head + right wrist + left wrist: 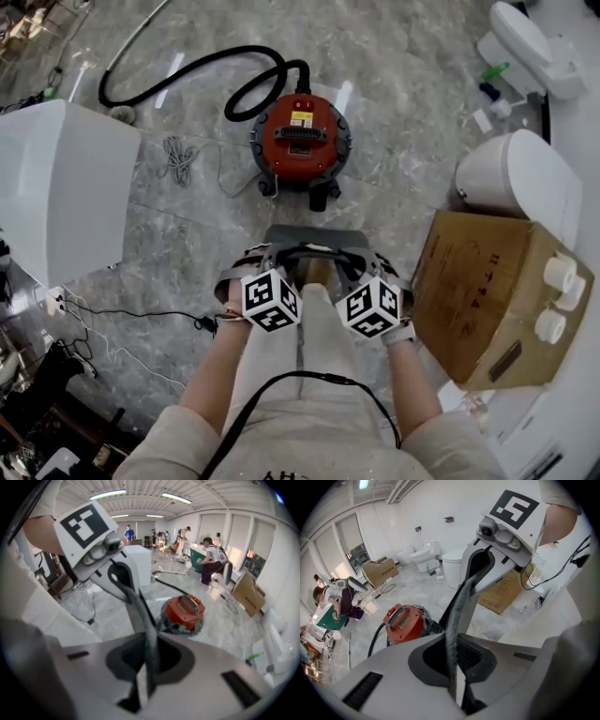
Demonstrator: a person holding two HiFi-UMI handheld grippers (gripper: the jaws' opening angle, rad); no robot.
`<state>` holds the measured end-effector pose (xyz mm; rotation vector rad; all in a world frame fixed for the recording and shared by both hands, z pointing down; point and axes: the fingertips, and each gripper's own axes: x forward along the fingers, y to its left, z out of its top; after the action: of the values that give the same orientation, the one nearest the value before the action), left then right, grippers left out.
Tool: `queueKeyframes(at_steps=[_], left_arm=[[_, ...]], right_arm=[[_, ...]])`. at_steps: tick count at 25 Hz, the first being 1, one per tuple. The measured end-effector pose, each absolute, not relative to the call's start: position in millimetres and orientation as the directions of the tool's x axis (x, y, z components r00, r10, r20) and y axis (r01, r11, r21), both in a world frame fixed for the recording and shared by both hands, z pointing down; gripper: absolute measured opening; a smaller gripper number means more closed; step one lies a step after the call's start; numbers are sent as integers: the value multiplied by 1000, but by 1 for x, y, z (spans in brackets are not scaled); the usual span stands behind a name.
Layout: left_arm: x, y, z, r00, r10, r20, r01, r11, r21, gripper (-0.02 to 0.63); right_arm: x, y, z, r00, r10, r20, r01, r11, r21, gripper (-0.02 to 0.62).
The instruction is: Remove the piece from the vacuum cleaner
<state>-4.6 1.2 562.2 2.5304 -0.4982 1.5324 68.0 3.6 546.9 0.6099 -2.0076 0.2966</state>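
Jaws of the left gripper (454, 620) and right gripper (145, 634) are found closed, with nothing held. The vacuum cleaner (300, 141) is noted straight ahead, well apart, toward the floor surface's far edge. Its hose (298, 73) is led off far-left. The left gripper is seemingly slightly nearer.
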Motion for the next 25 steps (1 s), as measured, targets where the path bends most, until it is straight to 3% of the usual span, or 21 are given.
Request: queueKeyframes(at_steps=[25], left_arm=[[-3,-11,437,499,-193,845,-321,-947,-27,35]], right_arm=[[68,-6,424,-452,-316,834,-544,839,23,37]])
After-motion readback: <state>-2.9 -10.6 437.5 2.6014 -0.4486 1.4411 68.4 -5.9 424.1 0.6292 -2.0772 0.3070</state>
